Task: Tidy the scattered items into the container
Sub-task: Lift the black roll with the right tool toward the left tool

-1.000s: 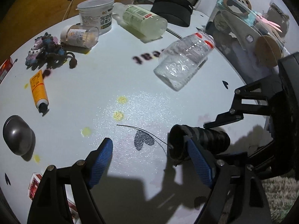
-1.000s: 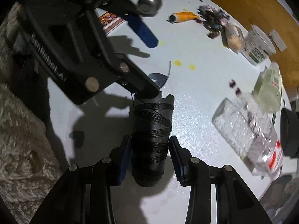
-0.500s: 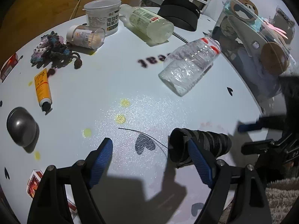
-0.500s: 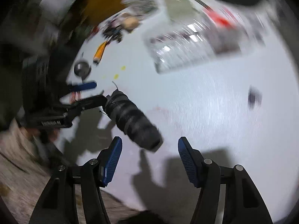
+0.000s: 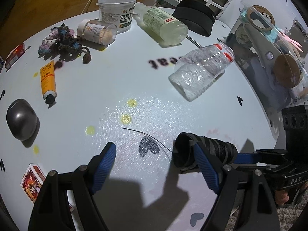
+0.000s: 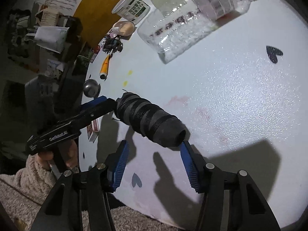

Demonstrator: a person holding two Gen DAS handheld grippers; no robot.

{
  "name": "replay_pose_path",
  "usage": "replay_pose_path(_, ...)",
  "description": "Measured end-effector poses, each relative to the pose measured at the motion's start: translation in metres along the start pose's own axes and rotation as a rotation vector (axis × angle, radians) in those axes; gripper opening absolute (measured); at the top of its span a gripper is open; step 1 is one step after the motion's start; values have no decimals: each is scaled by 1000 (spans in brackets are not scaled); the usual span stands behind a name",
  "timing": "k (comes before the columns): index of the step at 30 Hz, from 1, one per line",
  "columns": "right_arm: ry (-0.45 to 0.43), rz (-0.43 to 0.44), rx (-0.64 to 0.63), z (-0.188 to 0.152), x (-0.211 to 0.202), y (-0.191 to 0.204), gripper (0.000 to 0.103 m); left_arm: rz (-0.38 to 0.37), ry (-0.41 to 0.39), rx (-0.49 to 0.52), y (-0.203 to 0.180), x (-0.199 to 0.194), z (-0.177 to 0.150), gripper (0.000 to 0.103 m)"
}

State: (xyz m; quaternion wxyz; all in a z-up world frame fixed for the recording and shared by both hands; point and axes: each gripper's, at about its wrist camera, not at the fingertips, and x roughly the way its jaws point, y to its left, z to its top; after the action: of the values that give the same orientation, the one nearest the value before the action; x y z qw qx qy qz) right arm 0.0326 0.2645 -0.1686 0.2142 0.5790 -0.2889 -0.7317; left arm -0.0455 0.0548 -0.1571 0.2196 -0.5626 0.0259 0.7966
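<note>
A black spool of thread (image 5: 207, 151) lies on its side on the white table (image 5: 134, 80), a loose thread end trailing left. My left gripper (image 5: 156, 165) is open; its right finger rests against the spool's near end, the spool outside the jaws. My right gripper (image 6: 154, 165) is open, with the spool's (image 6: 150, 122) hollow end just above and between its fingertips, untouched. The clear plastic container (image 5: 273, 44) stands at the table's right edge with several items inside.
Lying on the table: a clear crushed bottle (image 5: 202, 77), a greenish bottle (image 5: 159, 25), a white tub (image 5: 115, 15), a small jar (image 5: 96, 32), a crocheted piece (image 5: 61, 40), an orange tube (image 5: 48, 80), a grey dome (image 5: 21, 119), a card box (image 5: 31, 181), a black case (image 5: 194, 17).
My right gripper let go of the spool, swung away and came back open at its other end. The spool stays lying by my left gripper's right finger.
</note>
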Motion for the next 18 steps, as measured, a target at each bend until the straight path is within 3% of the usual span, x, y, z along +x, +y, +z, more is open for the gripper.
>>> replay_pose_path(15,-63,113,-13,14,-8,0,56,-17,24,-6,4,0,1,83)
replay_pose_path(18,-60,113,-11,20,-5,0,56,-45,28,36,-3,1,-3,81)
